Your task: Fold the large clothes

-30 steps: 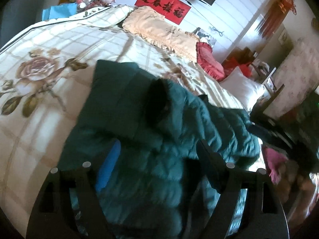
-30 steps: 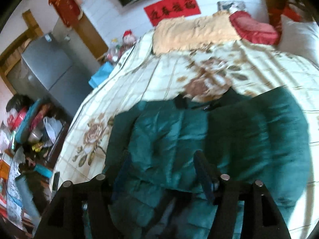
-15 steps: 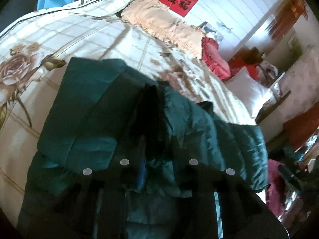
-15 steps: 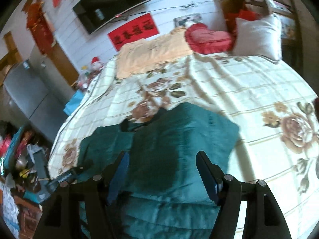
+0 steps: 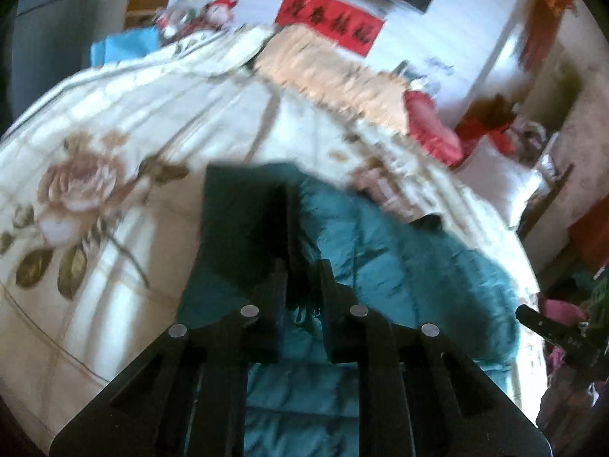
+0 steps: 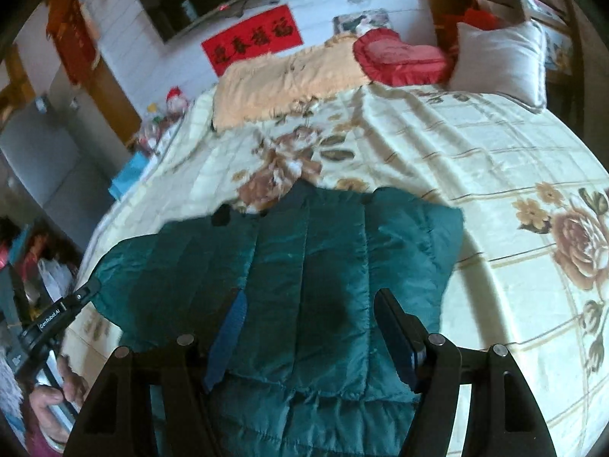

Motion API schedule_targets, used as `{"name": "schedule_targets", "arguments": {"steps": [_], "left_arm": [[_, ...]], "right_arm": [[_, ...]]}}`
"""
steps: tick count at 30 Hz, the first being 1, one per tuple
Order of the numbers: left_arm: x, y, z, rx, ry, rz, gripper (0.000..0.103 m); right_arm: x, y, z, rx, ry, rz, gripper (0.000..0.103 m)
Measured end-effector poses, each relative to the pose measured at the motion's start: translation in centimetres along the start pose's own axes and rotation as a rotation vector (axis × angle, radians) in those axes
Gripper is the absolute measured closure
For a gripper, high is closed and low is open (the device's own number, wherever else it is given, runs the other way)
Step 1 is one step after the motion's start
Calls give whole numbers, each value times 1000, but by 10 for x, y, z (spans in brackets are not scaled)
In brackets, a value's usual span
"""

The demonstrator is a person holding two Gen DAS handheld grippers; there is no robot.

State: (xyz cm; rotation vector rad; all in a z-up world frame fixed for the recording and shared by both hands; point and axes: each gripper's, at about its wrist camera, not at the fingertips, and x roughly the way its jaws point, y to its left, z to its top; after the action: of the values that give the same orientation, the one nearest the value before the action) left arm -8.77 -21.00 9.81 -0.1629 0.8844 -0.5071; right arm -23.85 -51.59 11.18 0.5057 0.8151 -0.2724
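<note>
A dark green quilted jacket lies on a floral bed cover, one panel folded flat over its body. My left gripper is shut, with a dark fold of the jacket pinched between its jaws near the garment's left side. My right gripper hovers just above the folded panel, with its blue-padded fingers wide apart and nothing pressed between them. The left gripper's body and the hand holding it show at the jacket's left edge in the right wrist view.
A beige fringed blanket, a red heart cushion and a white pillow lie at the head of the bed. Clutter fills the floor left of the bed. The cover to the right of the jacket is bare.
The left jaws went from wide open to shut on a jacket fold. The right gripper swung across the jacket and sank closer to it, its fingers still wide apart.
</note>
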Motion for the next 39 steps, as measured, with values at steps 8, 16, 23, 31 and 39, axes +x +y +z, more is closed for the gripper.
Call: {"name": "schedule_targets", "arguments": {"steps": [8,16,23,31,39], "left_arm": [[16,3,-4,12,12,61,90],[-23,1,6,-17,-18,-1,52],[-36,-34,10,99,-111,9,38],[21,-47,-5,176,14,98,38],[46,-65,-30,250,35,134,38]], "right_arm": [[59,28,-33,-81,41,-116,35],[0,7,-15,-44,-69,-81,35],[-18,-40,12,25,-36,-202,32],[23,-77,-17,92,100,-76,69],[23,-79,-25,76,56,-169,82]]}}
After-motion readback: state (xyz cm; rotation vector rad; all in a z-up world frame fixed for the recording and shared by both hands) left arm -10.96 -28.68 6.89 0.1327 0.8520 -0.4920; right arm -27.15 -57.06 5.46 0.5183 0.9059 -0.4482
